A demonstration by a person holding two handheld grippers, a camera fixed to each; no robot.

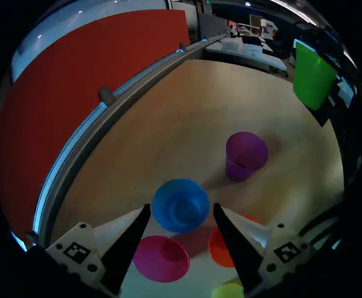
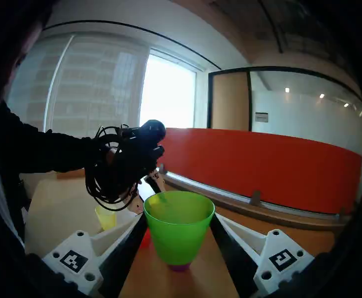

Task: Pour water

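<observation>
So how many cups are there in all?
6: blue cup between the left jaws; purple cup beyond it; pink cup, orange cup and yellow cup nearer, on the table; green cup raised in the right jaws. Others may be hidden.

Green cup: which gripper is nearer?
Right gripper: clamped on the lifted green cup. Left gripper is apart from it, flanking the blue cup on the table.

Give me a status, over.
Right tongs shut on green cup, raised. Left tongs straddle blue cup, grip unclear. Purple cup, magenta cup, orange cup close by.
</observation>
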